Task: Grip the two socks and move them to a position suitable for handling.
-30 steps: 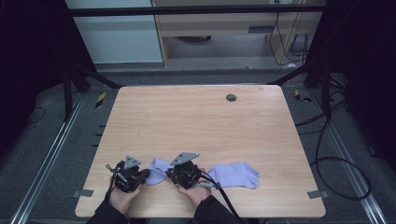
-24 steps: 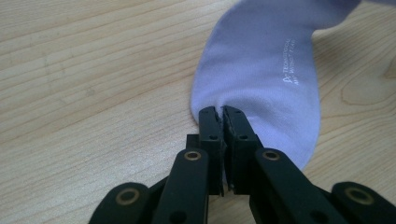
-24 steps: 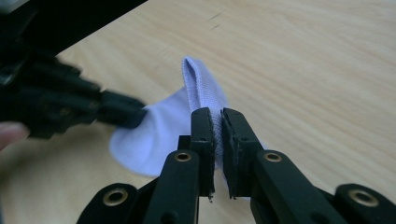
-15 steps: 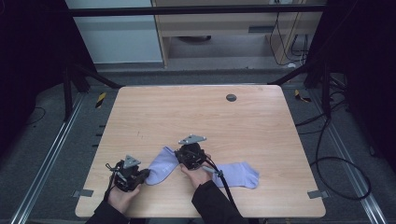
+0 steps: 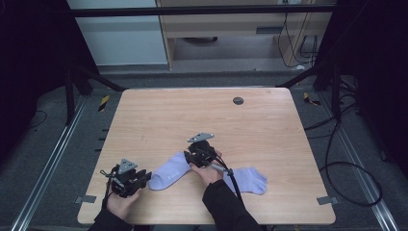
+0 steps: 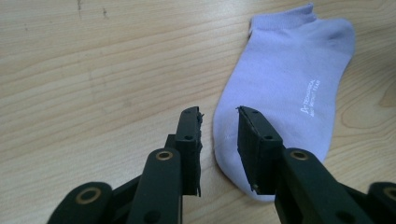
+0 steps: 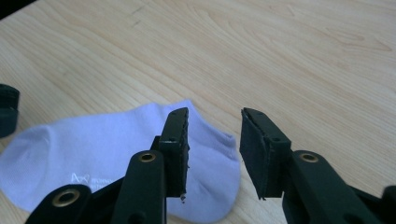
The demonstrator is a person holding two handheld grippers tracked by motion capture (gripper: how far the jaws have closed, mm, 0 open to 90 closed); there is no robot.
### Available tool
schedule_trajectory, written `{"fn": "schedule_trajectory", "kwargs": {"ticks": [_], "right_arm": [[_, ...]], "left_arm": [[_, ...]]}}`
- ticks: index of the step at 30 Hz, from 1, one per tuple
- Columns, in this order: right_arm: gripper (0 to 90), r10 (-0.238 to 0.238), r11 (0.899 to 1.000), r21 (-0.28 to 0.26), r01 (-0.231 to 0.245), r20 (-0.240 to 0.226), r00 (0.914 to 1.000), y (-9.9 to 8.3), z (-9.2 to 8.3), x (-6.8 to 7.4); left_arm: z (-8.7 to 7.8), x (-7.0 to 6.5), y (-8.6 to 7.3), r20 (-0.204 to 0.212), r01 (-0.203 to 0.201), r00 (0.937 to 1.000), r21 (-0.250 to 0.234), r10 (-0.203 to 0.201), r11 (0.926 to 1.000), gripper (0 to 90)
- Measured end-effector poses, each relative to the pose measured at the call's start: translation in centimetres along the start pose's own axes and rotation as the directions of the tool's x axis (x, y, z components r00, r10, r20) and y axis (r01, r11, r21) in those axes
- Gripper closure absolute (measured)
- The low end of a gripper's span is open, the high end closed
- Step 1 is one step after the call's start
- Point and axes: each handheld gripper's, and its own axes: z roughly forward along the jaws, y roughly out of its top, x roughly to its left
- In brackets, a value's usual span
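Wooden table (image 5: 269, 134) boards lie pale and bare around a soft, light purple cotton sock (image 5: 169, 172). It lies flat between the two grippers. The left gripper (image 6: 218, 122) has just been opening, its jaws apart around the toe, not squeezing. The right gripper (image 7: 214, 122) has just been opening too, its jaws apart over the cuff. I think the sock is floppy and light, so pinch an edge.

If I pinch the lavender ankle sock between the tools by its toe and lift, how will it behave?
The lavender ankle sock lies flat and thin on the wooden table, so it will probably droop limply from the pinch. It looks light. The knit fabric should grip rather than slip.
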Motion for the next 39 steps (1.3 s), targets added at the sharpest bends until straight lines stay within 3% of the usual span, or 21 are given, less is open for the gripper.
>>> {"fn": "schedule_trajectory", "kwargs": {"ticks": [4, 11, 14, 19, 22, 25, 33, 36, 39], "right_arm": [[62.0, -0.015, 0.999, 0.038, 0.015, 0.000, 0.9999, -0.7, 0.5, -0.4], [65.6, 0.000, 0.995, 0.099, -0.002, 0.016, 0.9999, -2.0, 2.0, -0.9], [70.0, 0.010, 0.994, 0.107, -0.011, 0.008, 0.9999, -2.2, 2.3, -1.0], [86.0, 0.034, 0.992, 0.125, -0.033, -0.008, 0.9994, -2.4, 2.4, -0.9], [87.7, 0.027, 0.992, 0.127, -0.024, -0.023, 0.9994, -2.4, 2.2, -0.7], [87.9, 0.032, 0.994, 0.105, -0.027, -0.048, 0.9983, -2.4, 1.6, -0.2], [87.6, 0.016, 0.998, 0.060, -0.010, -0.101, 0.9947, -3.0, 0.6, 1.9], [87.0, 0.015, 0.998, 0.066, -0.008, -0.104, 0.9944, -3.3, 1.0, 2.4], [79.8, 0.014, 0.998, 0.069, -0.008, -0.093, 0.9956, -3.5, 1.1, 2.5]], "left_arm": [[0.3, -0.4, -0.2, -0.002, 0.002, 1.0000, 0.031, -0.001, 0.9995, 68.9], [1.1, -1.3, -0.4, 0.004, -0.036, 0.9994, 0.089, 0.036, 0.9954, 73.2], [1.3, -1.4, -0.4, 0.003, -0.038, 0.9993, 0.099, 0.038, 0.9943, 78.2], [1.5, -1.5, -0.2, -0.005, -0.038, 0.9992, 0.113, 0.039, 0.9929, 86.1], [1.5, -1.4, 0.0, -0.004, -0.033, 0.9994, 0.105, 0.034, 0.9939, 87.1], [0.9, -1.0, 0.4, -0.008, -0.020, 0.9998, 0.074, 0.021, 0.9970, 87.3], [0.9, 1.3, 1.0, -0.097, -0.024, 0.9948, 0.069, 0.031, 0.9973, 87.2], [1.1, 1.8, 0.9, -0.112, -0.020, 0.9934, 0.076, 0.028, 0.9969, 86.7], [0.8, 2.0, 0.9, -0.127, -0.014, 0.9917, 0.051, 0.021, 0.9986, 81.1]]}}
